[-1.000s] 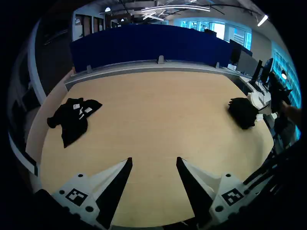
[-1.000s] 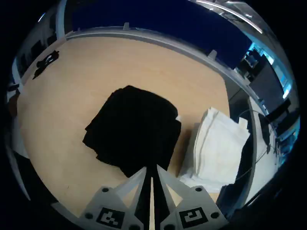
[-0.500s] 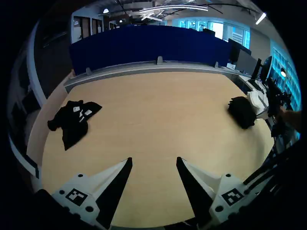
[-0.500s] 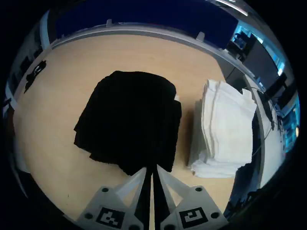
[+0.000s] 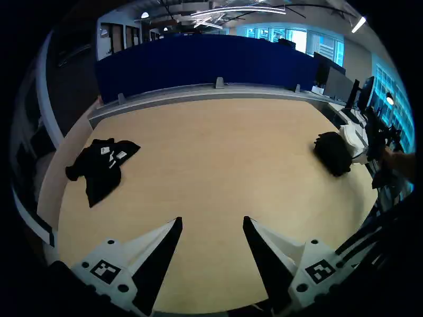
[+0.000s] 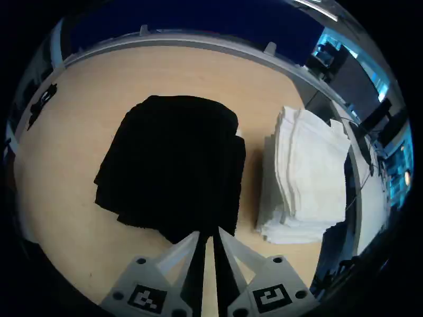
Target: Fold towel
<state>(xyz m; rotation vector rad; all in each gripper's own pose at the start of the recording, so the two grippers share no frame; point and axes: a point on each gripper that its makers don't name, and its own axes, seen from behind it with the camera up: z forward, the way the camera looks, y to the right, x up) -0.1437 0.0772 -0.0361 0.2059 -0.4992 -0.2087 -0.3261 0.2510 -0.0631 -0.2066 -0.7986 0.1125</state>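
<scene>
A crumpled black towel (image 5: 100,164) lies on the left of the wooden table (image 5: 222,158), far ahead of my left gripper (image 5: 211,232). That gripper hovers over the near edge, open, with nothing between its fingers. A stack of folded black towels (image 6: 169,164) sits directly before my right gripper (image 6: 209,240), whose fingers stand almost together, tips at the stack's near edge. In the left gripper view the black stack (image 5: 333,152) is small at the far right. The crumpled towel (image 6: 42,100) shows far off at the left in the right gripper view.
A stack of folded white towels (image 6: 306,179) sits right of the black stack, near the table's edge. A blue partition (image 5: 206,61) runs along the far side. Desks with monitors (image 5: 365,98) stand beyond the right end. A person's hand (image 5: 402,161) shows at far right.
The right gripper has come closer to the two stacks and turned a little; both stacks now look larger and more centred. The left gripper has barely moved.
</scene>
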